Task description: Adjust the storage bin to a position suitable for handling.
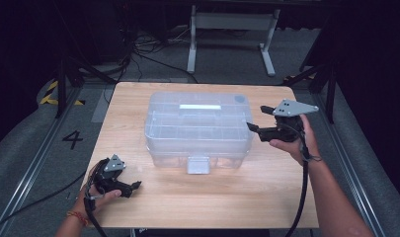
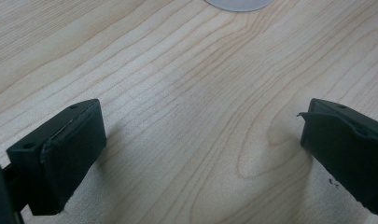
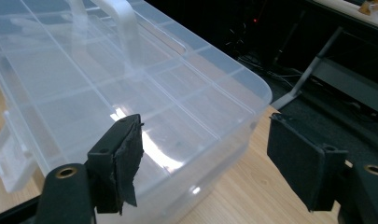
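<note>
Right gripper at the box's right end, jaws open.

My right gripper [image 1: 255, 118] hovers beside the clear plastic box [image 1: 197, 129], empty; the box sits mid-table [image 1: 138, 207], long axis left to right, latch [image 1: 198, 165] facing me. My left gripper [image 1: 133, 186] rests well apart, near corner, open, empty. Right hand nearer.

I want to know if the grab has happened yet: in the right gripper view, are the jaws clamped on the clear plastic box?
No: the right gripper stands open, its jaws apart beside the clear plastic box, pressing on nothing.
</note>
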A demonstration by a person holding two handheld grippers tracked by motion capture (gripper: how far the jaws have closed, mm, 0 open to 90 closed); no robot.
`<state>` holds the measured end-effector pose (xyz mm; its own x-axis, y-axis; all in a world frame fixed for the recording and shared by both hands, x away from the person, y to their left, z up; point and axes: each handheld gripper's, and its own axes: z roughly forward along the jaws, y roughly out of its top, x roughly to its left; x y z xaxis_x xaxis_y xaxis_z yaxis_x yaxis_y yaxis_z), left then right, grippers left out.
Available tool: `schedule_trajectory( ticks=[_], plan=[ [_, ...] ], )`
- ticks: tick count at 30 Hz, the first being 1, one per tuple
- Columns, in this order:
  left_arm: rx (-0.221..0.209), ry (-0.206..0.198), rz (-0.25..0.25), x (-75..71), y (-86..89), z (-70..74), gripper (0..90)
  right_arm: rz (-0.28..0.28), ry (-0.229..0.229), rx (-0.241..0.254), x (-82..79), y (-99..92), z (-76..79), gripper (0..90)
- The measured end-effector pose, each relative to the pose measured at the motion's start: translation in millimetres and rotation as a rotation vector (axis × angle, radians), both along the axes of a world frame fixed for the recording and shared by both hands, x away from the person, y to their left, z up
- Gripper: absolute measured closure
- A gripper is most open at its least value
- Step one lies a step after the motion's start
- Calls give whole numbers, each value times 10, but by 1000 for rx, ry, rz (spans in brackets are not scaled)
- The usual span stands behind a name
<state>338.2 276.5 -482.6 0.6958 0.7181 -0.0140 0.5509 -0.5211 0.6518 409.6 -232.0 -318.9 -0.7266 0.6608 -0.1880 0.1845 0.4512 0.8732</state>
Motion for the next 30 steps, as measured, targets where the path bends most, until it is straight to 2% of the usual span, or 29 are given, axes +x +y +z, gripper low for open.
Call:
schedule_trajectory(
  ticks=[12, 19, 30],
  plan=[
    [-1, 0, 1, 0, 0, 0, 6, 46, 11, -19, 104, 310, 1, 277],
    [-1, 0, 1, 0, -1, 0, 6, 53, 20, -23, 167, 427, -14, 283],
    [0, 0, 0, 0, 0, -1, 6, 75, 24, -20, 255, 562, 43, 291]
  ],
)
